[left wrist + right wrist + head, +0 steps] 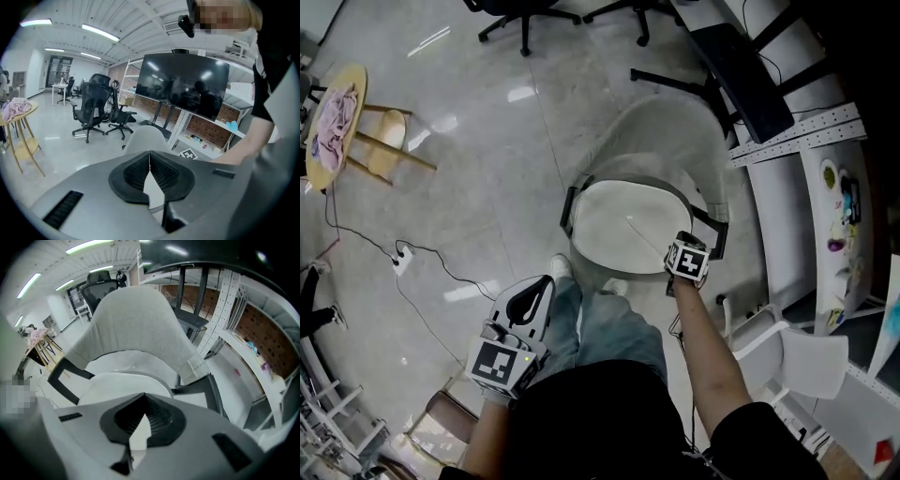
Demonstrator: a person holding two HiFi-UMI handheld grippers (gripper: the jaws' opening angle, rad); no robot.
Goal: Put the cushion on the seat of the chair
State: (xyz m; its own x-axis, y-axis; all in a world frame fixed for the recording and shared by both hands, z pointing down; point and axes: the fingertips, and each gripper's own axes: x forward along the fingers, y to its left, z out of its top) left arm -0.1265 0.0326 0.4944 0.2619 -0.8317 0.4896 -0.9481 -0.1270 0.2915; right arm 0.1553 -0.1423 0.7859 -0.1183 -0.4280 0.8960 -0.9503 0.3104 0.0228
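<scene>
I have the pale grey shell-backed chair (675,131) at twelve o'clock, with the round white cushion (623,225) lying on its seat, so I judge the task is essentially done. My right gripper (682,255), at the cushion's four o'clock, is closed on nothing. My left gripper (542,289), at seven o'clock, is likewise pinched together and empty.

Glossy pale floor (487,150) fills the left of the head view. Centre frame, the grey chair (675,131) stands on it, and the white cushion (623,225) lies flat on the seat between the black armrests. Upper left, there's a small round table (360,77) with a pink cloth (333,117) heaped on top. At left, a power strip (401,255) and its black cable trail across the floor.
</scene>
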